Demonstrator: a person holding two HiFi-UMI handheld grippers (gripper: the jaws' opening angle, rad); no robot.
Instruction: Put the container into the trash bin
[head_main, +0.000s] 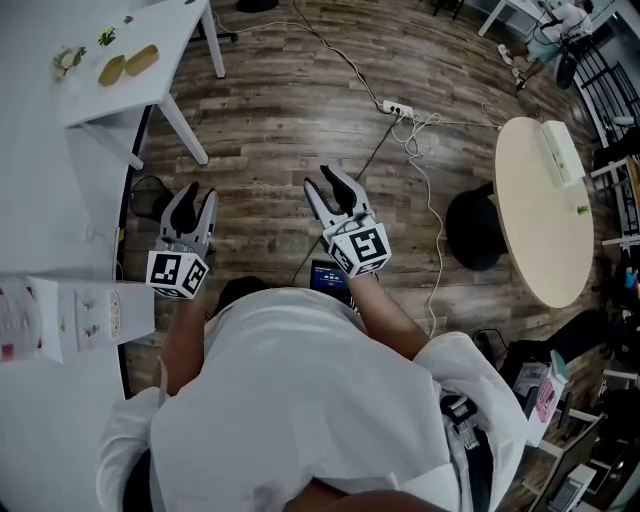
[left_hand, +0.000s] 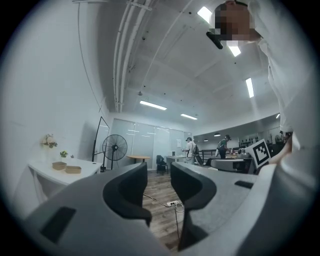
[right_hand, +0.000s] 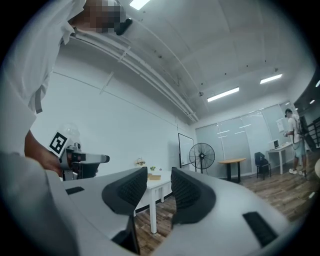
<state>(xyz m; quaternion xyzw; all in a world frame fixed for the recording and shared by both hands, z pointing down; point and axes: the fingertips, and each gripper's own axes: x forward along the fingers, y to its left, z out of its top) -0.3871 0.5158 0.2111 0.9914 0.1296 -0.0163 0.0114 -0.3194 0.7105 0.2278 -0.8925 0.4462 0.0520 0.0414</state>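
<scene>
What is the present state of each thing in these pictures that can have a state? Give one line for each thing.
Left hand-held gripper: jaws apart, nothing between them.
Right hand-held gripper: jaws apart, nothing between them.
Brown containers: two, resting on the white table, not gripped.
Fan: standing upright; whether it runs cannot be told.
Power strip: lying on the floor.

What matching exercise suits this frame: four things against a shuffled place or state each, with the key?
Things:
1. power strip
2. tan containers
3. round table
4. left gripper

Place or state:
A. jaws apart, nothing between them
B. on the white table, upper left of the head view
C. on the wood floor, among cables
D. right side of the head view, cream top

Pairs: 1-C, 2-B, 3-D, 4-A
</scene>
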